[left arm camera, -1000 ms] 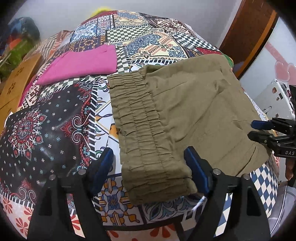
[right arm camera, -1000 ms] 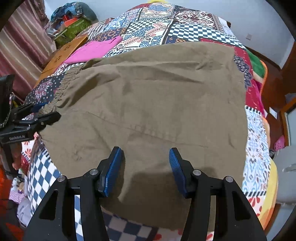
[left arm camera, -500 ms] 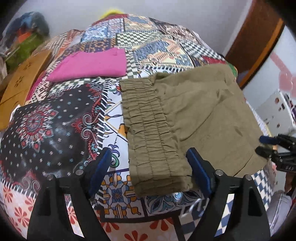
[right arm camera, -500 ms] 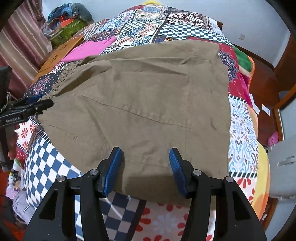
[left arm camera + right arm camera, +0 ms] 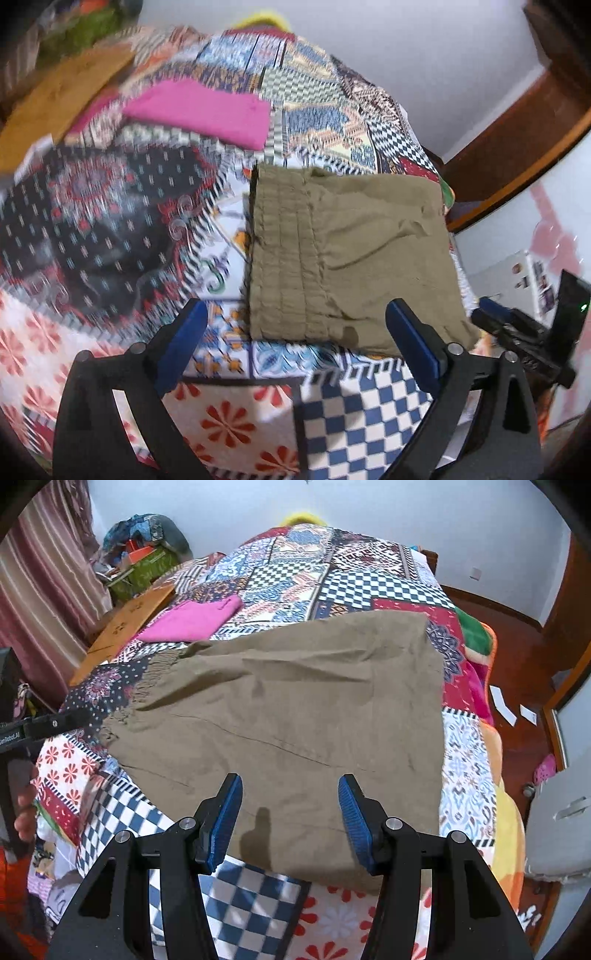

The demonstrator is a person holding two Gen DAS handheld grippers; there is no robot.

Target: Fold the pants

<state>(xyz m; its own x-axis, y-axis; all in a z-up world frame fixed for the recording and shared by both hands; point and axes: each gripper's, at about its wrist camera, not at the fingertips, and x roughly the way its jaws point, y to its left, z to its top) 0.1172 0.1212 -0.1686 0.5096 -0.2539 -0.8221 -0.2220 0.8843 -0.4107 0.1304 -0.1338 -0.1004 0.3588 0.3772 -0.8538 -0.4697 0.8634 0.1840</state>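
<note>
Olive-green pants (image 5: 351, 254) lie folded into a squarish bundle on the patchwork quilt, elastic waistband on the left in the left wrist view. In the right wrist view the pants (image 5: 295, 716) spread wide ahead. My left gripper (image 5: 301, 339) is open and empty, raised just short of the bundle's near edge. My right gripper (image 5: 290, 819) is open and empty above the pants' near edge. The right gripper also shows in the left wrist view (image 5: 524, 332), beside the bundle's right corner. The left gripper shows at the left edge of the right wrist view (image 5: 44, 723).
A folded pink garment (image 5: 207, 110) lies farther back on the bed (image 5: 469, 775). A wooden board (image 5: 125, 627) and a cluttered pile (image 5: 144, 550) are at the far left. The bed's right edge drops to a red-brown floor (image 5: 517, 657).
Both grippers have pulled back and up from the pants toward the bed's near edge. The pants stay flat, and both grippers stay open and empty.
</note>
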